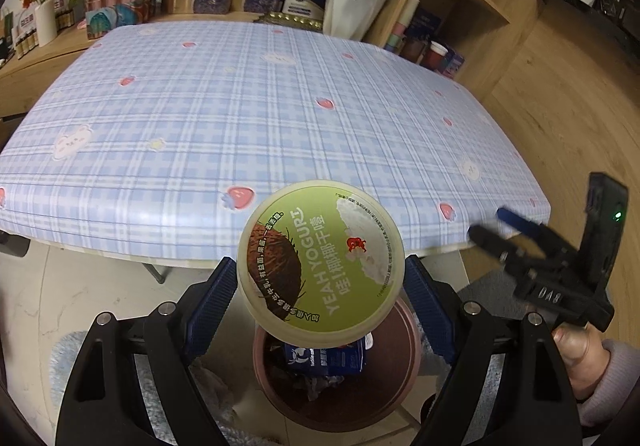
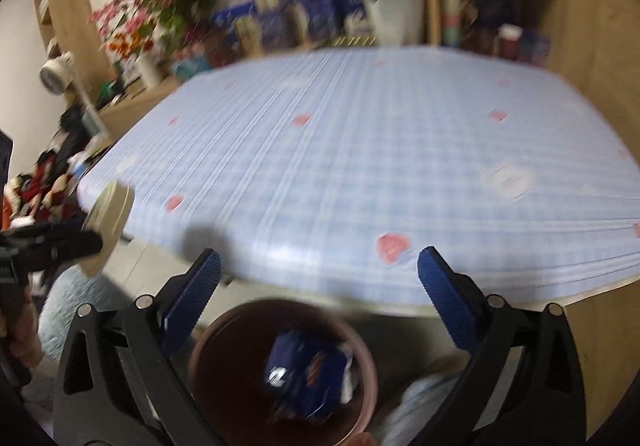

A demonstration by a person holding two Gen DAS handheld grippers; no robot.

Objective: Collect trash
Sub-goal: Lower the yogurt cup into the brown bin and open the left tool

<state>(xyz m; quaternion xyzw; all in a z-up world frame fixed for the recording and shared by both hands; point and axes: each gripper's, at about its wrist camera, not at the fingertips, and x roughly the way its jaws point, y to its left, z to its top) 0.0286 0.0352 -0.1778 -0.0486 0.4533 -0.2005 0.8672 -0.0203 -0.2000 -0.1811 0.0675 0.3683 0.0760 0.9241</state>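
Two grippers past table (image 1: 200,125) near edge: left gripper (image 1: 320,286) clamps yogurt tub (image 1: 320,266) over bin (image 1: 396,398), right gripper (image 2: 320,286) spread, holding nothing.

Table (image 1: 240,117): blue plaid cloth with strawberry prints, nothing seen on top
Floor (image 1: 568,93): wood at right, pale tile under table
Bin (image 1: 404,378): on floor, blue carton (image 1: 324,360) inside

Bright even indoor light; sharp left view, motion-blurred right view, fisheye-warped edges.

Open bin (image 1: 400,378) mouth beside table edge (image 1: 460,248)
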